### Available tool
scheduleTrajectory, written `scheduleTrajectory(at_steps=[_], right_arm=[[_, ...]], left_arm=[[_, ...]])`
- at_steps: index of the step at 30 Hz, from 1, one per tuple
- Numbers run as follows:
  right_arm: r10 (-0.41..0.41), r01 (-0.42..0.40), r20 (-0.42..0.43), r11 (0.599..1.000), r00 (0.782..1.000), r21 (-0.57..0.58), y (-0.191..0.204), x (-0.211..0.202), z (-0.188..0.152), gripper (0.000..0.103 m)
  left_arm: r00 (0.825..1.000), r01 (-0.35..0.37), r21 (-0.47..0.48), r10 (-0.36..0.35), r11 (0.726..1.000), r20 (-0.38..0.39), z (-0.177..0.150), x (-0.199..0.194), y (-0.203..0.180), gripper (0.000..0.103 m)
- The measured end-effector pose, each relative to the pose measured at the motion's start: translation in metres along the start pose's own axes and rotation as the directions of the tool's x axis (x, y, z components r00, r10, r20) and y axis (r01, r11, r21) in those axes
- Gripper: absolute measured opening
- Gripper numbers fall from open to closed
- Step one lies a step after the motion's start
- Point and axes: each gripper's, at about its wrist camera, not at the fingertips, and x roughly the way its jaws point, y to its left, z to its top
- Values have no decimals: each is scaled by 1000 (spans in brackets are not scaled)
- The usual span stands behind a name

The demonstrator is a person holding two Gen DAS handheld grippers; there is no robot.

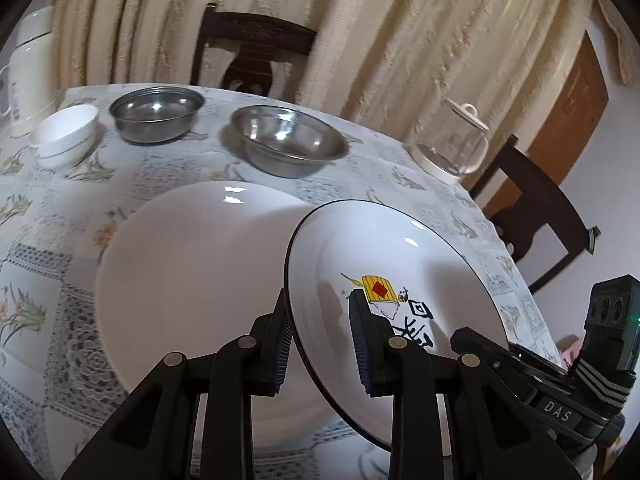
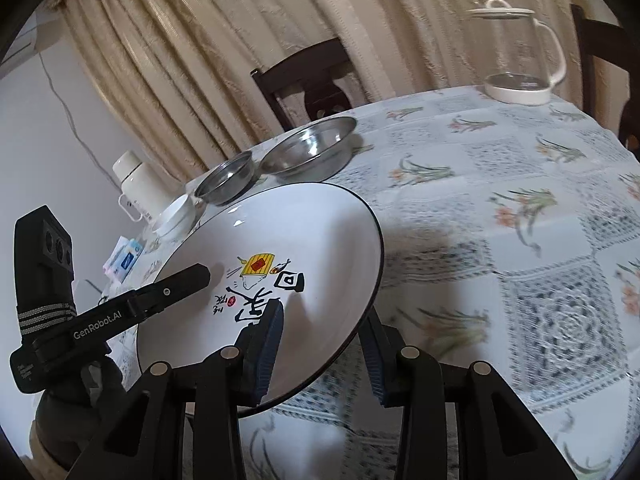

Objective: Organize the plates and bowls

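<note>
A white decorated plate (image 1: 420,264) with a black rim and a yellow-and-red drawing hangs tilted above the table. My left gripper (image 1: 320,320) is shut on its near rim, one finger behind it and one on its face. My right gripper (image 2: 324,332) is shut on the same decorated plate (image 2: 320,248) from the other side. A finger (image 2: 180,280) of the left gripper lies over the plate in the right wrist view. A plain white plate (image 1: 192,264) lies flat on the tablecloth below and to the left. Farther back stand two steel bowls (image 1: 156,114) (image 1: 288,140) and stacked white bowls (image 1: 66,132).
The round table (image 2: 540,280) wears a floral tablecloth. A glass kettle (image 2: 520,52) stands at its far right edge and a white thermos jug (image 1: 30,68) at the far left. Dark wooden chairs (image 1: 256,48) (image 1: 536,216) ring the table before beige curtains.
</note>
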Motion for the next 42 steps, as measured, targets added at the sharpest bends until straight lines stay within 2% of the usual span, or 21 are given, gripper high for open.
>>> scheduleTrajectory(at_steps=[10,16,21,29,38,42], right_arm=[[20,-23,-52,999,998,-48,32,29,2,41],[16,-19,-52,998,998,-65,44,39,6,41],[4,-7,-51,997,999,-77,49,43,9,41],[-64,58,-36,987,997,-148,64,49,4,41],[-69,62,-38,986,997,-158,65,54,4,41],[-65,58,-37,987,997,-153,66,55,3,41]], left_arm=[[999,-41,-62,43,997,30,6,-11,42,28],[998,-51,-87,53,995,25,6,-11,61,28],[998,-55,-95,57,994,16,5,-8,70,28],[998,-56,-108,56,993,-4,6,0,80,28],[998,-66,-130,64,989,-20,5,4,86,29],[998,-63,-142,61,988,-25,7,5,87,36]])
